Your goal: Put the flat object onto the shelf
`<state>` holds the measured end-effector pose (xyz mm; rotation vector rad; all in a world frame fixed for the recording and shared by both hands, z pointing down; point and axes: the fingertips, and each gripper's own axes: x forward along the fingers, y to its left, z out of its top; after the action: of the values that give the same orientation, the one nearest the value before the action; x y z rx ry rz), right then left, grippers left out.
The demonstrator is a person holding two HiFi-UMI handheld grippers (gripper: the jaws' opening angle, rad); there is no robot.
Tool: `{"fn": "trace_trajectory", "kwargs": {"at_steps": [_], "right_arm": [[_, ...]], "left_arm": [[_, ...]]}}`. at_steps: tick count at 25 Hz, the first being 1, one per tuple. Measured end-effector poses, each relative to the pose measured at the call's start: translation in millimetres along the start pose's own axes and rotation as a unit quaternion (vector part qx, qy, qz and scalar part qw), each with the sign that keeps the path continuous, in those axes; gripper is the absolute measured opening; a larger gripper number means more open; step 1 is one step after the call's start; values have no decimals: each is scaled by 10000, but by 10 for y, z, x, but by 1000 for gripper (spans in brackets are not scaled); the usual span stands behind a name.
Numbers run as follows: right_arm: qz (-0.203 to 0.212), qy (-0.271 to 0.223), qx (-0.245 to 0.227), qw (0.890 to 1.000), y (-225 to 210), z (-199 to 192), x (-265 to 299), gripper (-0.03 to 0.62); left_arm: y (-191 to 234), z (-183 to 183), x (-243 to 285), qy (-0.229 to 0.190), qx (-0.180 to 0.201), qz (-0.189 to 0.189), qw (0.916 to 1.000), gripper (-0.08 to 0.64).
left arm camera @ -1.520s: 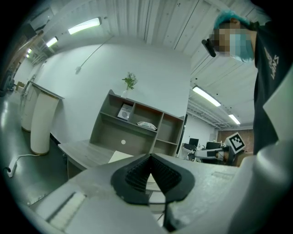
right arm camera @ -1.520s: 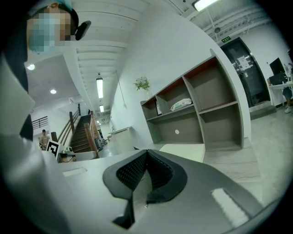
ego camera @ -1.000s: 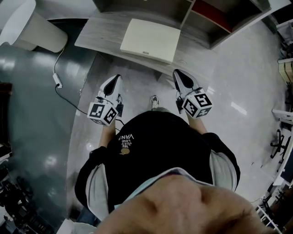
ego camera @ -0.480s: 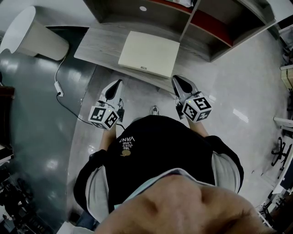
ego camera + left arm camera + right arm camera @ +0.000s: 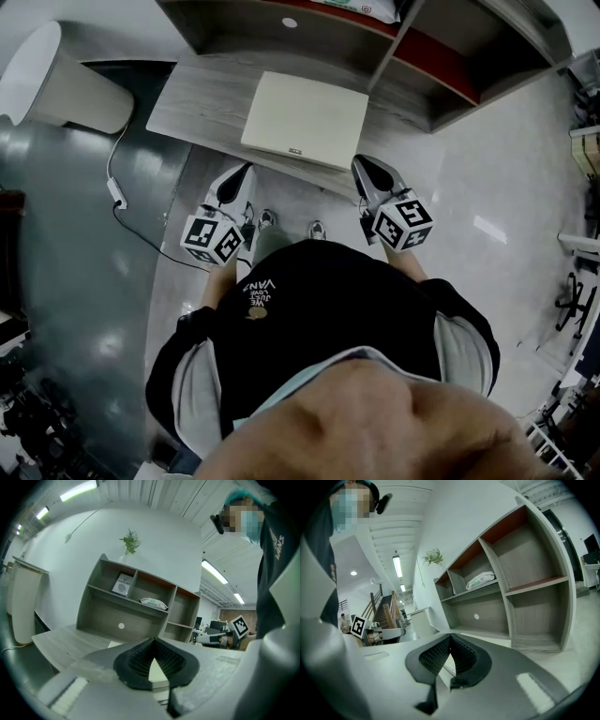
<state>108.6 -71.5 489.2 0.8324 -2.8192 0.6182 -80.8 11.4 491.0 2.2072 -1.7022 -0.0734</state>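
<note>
The flat object (image 5: 305, 119) is a cream slab lying on the grey wooden desk (image 5: 192, 108), in front of the open shelf unit (image 5: 328, 37). My left gripper (image 5: 241, 173) hovers just short of the desk's near edge, below the slab's left corner, shut and empty. At the slab's right near corner my right gripper (image 5: 364, 165) is also shut with nothing in it. In the left gripper view the closed jaws (image 5: 152, 642) frame a sliver of the slab (image 5: 158, 673) beneath the shelf (image 5: 136, 606). The right gripper view shows its jaws (image 5: 450, 638) closed over the slab's edge (image 5: 451, 666).
A white cylindrical bin (image 5: 56, 70) stands left of the desk, and a cable (image 5: 117, 183) trails down to the floor. The shelf holds a white packet (image 5: 152, 603) and a small book (image 5: 123, 584), with a plant (image 5: 130, 541) on top. The person's shoes (image 5: 317, 229) stand near the desk.
The desk and slab sit lower and closer in the head view, and a second shoe has come forward. Both grippers have stayed shut, near the desk's edge.
</note>
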Motion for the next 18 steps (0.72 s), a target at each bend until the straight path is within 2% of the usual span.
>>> {"fn": "trace_trajectory", "kwargs": {"at_steps": [10, 18], "right_arm": [[-892, -420, 226, 9949, 187, 133, 288, -2], [-1773, -876, 407, 9794, 377, 140, 404, -2]], "left_arm": [[517, 349, 193, 144, 125, -790, 9967, 0], [908, 530, 282, 286, 307, -1515, 9876, 2]]}}
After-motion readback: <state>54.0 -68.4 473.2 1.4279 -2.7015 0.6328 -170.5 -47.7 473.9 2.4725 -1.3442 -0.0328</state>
